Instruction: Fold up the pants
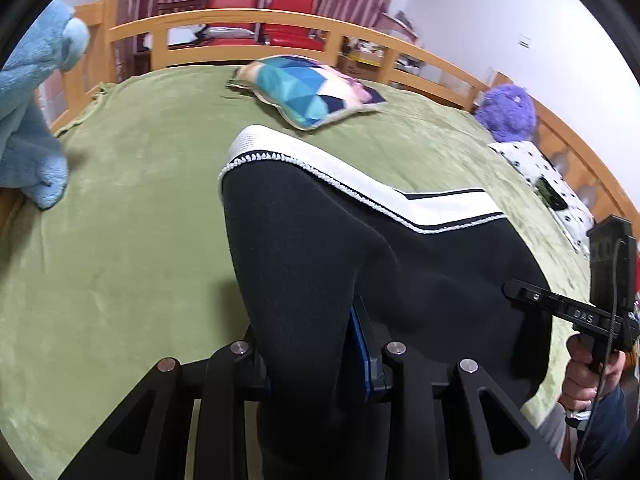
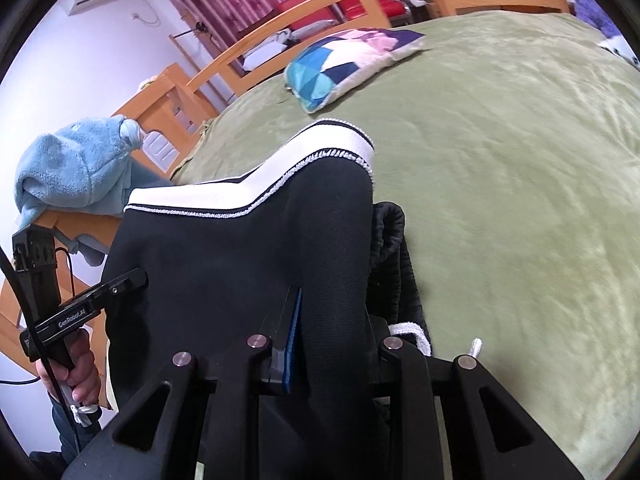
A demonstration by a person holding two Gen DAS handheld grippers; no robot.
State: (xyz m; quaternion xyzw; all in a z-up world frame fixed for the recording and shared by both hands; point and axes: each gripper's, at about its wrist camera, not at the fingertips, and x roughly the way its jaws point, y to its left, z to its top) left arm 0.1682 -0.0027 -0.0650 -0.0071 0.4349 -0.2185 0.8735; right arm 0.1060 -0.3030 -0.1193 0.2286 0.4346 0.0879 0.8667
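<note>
The left gripper [image 1: 308, 344] and right gripper [image 2: 332, 340] are each clamped on a fold of the black pants [image 1: 360, 264], which are held up at frame centre above the green bed [image 1: 120, 240], white-striped edge toward the patterned pillow [image 1: 308, 88].

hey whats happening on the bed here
A person is partway through folding a pair of black pants with a white striped band, using a handheld gripper in each hand. The left gripper and the right gripper are each clamped on a bunch of the black fabric, holding the pants up over the green blanket. The fold isn't laid down yet. A patterned pillow lies farther up the bed, and a blue plush toy sits at the edge.
</note>
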